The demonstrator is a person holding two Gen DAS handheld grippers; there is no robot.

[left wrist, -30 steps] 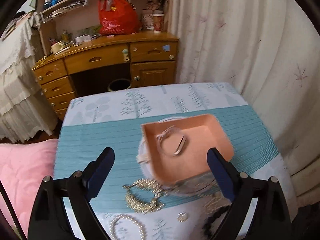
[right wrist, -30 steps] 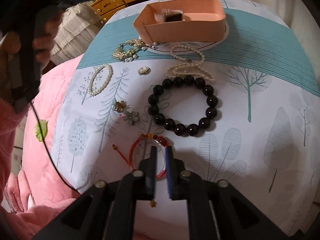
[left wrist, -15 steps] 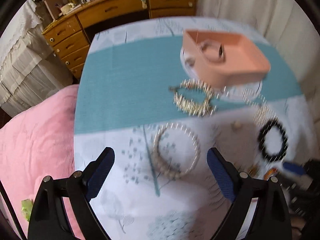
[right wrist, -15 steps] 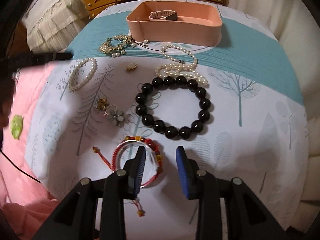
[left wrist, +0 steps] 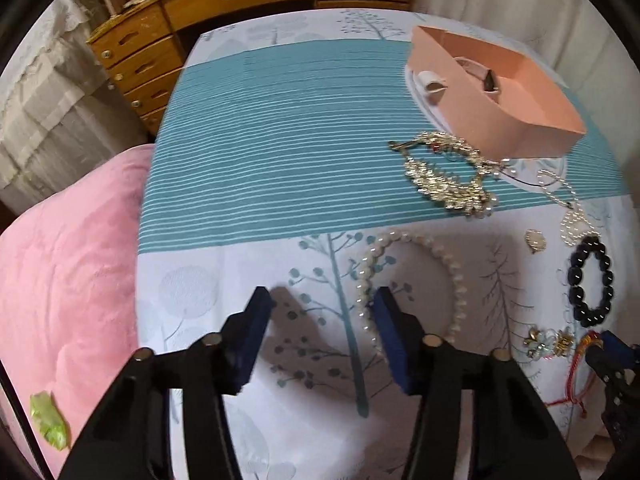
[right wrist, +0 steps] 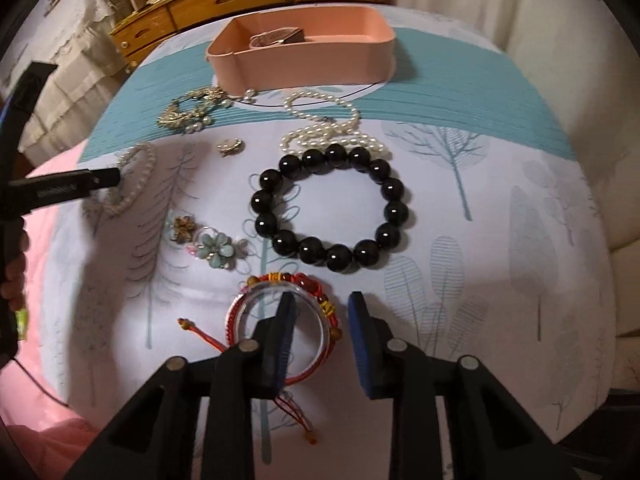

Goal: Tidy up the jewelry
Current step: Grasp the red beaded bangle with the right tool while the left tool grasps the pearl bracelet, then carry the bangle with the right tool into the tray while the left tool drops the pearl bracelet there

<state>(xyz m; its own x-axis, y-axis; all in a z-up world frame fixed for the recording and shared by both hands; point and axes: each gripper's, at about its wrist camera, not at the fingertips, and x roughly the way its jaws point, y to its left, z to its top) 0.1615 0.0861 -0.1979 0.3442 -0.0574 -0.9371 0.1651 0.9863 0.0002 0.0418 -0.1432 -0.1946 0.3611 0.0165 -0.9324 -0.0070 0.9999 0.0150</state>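
Left gripper [left wrist: 322,306] jaws part-spread, just been closing, nothing pinched; right pad beside pearl bracelet [left wrist: 412,276], by bedspread's left edge. Right gripper [right wrist: 320,312] jaws just closing, straddling rim of red cord bracelet [right wrist: 280,312], near front edge; contact unclear. Pink tray [right wrist: 304,58] at far edge. No legible writing. Bare bedspread [right wrist: 500,240] free at right.

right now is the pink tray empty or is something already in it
Not empty. The pink tray sits upright with one piece already inside, a pale band with a dark end. The rest of its floor looks bare.
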